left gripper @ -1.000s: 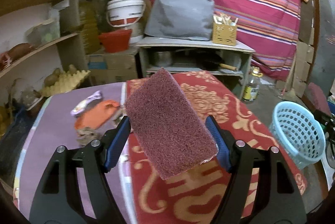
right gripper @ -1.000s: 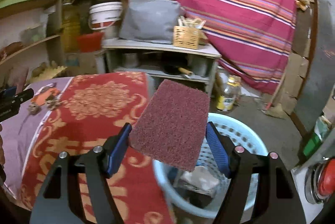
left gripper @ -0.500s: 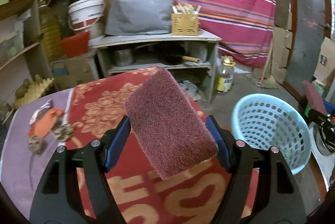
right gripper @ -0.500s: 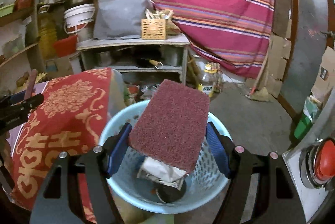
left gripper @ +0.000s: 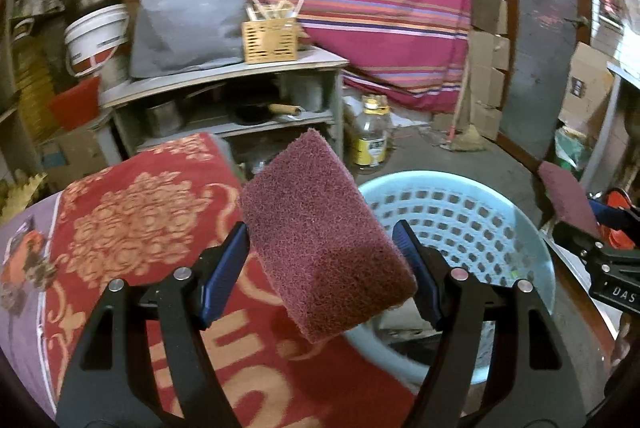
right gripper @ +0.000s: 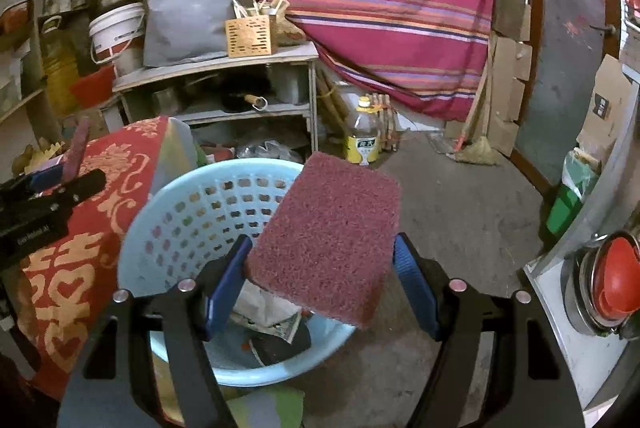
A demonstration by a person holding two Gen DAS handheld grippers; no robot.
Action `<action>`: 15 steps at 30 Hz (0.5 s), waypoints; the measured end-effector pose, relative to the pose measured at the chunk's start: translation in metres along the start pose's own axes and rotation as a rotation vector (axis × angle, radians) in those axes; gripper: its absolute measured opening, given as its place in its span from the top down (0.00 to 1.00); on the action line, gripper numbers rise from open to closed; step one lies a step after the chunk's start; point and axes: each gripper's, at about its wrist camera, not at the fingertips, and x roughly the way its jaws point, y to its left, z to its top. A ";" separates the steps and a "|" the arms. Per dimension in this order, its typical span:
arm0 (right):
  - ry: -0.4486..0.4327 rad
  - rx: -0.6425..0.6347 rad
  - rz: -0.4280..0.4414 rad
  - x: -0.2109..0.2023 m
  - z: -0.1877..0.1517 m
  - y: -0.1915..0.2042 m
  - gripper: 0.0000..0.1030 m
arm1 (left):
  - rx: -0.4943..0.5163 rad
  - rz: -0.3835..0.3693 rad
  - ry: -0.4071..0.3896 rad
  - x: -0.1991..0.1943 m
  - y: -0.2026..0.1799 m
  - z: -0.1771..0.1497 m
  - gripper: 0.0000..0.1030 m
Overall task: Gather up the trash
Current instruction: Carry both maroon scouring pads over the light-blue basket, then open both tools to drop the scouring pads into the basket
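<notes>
Both grippers carry scouring pads at the basket's rim.

The left gripper (left gripper: 322,264) clamps a maroon pad (left gripper: 324,236); the right gripper (right gripper: 320,268) clamps another pad (right gripper: 332,240). The blue basket (right gripper: 176,212) apparently already holds trash. Released now, the right pad could fall outside the rim.

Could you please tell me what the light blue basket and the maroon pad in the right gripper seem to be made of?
The light blue basket looks like moulded plastic: smooth, slightly glossy walls pierced with regular rows of holes. The maroon pad held in the right gripper looks like a coarse, matte, non-woven abrasive fibre, like a scouring pad; its surface is rough and fuzzy at the edges, though the fibre type cannot be told.
</notes>
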 end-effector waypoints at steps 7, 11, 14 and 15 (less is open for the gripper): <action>-0.002 0.034 -0.008 -0.001 -0.002 -0.021 0.31 | 0.034 -0.043 -0.005 0.010 -0.026 -0.001 0.30; 0.005 0.051 -0.004 0.002 -0.004 -0.028 0.31 | 0.021 -0.077 -0.001 0.015 -0.031 0.000 0.30; 0.004 0.057 -0.003 0.002 -0.003 -0.026 0.31 | 0.018 -0.092 0.004 0.019 -0.036 0.003 0.29; 0.002 0.057 -0.002 0.001 -0.003 -0.026 0.31 | 0.019 -0.094 0.006 0.021 -0.038 0.003 0.29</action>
